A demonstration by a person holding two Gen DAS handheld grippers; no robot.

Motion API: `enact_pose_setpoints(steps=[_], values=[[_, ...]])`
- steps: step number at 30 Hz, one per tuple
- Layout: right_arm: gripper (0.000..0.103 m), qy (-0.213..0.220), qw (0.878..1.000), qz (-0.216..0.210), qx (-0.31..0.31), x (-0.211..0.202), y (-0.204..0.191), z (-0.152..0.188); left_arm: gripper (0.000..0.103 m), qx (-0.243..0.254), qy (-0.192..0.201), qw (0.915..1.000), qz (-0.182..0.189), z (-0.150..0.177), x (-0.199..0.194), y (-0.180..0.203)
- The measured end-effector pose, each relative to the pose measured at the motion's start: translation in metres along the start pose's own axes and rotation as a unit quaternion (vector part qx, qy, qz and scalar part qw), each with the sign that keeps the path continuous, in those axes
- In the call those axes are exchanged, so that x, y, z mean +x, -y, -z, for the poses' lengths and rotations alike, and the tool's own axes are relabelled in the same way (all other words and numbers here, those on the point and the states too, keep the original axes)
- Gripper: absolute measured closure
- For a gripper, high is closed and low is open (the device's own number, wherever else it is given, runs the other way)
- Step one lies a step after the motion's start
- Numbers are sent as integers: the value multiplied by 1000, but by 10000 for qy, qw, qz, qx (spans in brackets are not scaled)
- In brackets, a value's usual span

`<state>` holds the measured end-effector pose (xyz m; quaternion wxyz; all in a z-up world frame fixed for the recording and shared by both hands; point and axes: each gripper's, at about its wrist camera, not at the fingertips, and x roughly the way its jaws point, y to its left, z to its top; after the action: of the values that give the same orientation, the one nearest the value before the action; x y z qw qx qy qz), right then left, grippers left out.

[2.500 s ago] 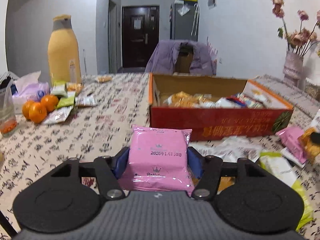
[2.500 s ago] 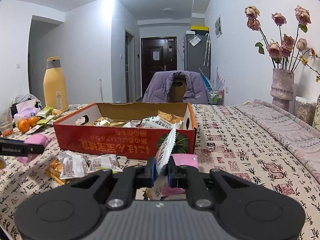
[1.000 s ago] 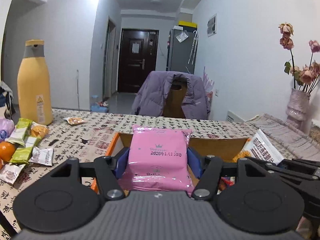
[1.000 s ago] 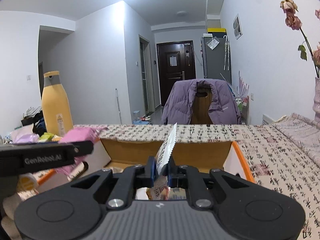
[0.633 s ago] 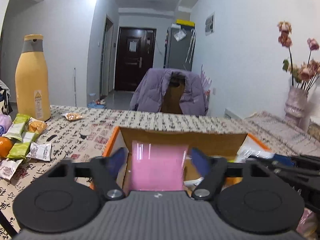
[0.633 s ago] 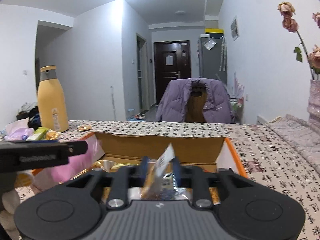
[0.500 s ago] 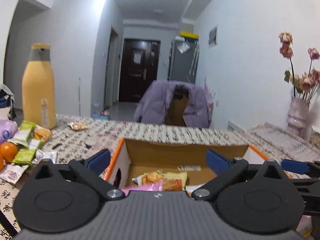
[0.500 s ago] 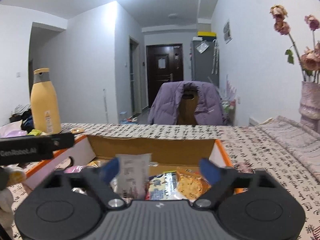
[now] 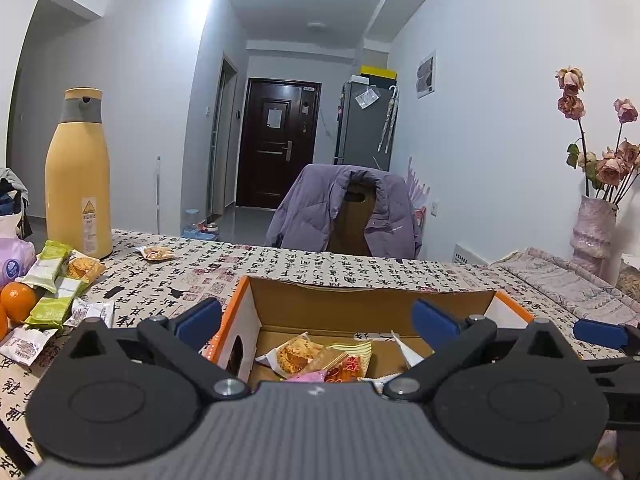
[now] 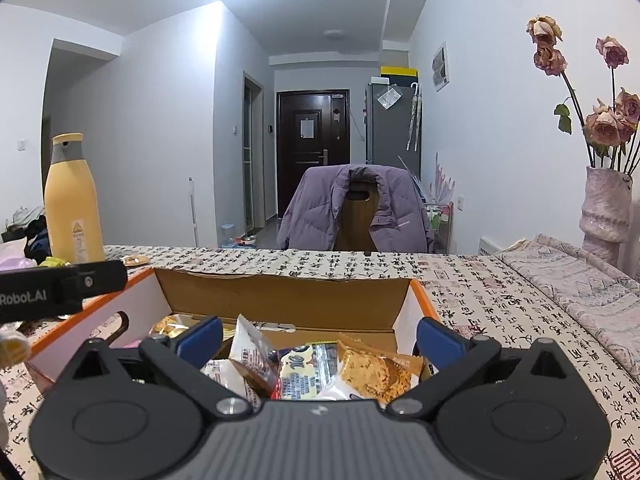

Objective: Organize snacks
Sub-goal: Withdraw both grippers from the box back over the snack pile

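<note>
A cardboard box with an orange rim sits on the patterned tablecloth, with several snack packets inside. My left gripper hangs open over the box's left part, with nothing between its fingers. Below it a corner of the pink packet lies among the snacks. My right gripper hovers over the right part of the box; its jaws are opening, wide apart, and they hold nothing. The white packet leans loose on the pile under them. The left gripper's black body shows at the left of the right wrist view.
A tall yellow bottle, oranges and green snack packets lie on the table's left. One loose snack lies behind them. A chair with a purple jacket stands beyond the table, and a vase of flowers at the right.
Both grippers opened over the box. The pink packet dropped from the left one and the white packet from the right one, and both now lie in the box.
</note>
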<state>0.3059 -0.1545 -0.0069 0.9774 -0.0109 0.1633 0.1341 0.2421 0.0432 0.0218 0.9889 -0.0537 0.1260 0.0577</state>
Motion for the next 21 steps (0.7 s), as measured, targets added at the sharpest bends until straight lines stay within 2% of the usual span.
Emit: enact_pose_setpoints(steps=[10, 21], values=[[0, 47, 9999, 69, -85, -20, 1, -13, 0, 23, 133, 9998, 127, -19, -26, 10], [0, -89, 9998, 89, -144, -66, 4, -8, 0, 51, 114, 9997, 207, -14, -71, 16]])
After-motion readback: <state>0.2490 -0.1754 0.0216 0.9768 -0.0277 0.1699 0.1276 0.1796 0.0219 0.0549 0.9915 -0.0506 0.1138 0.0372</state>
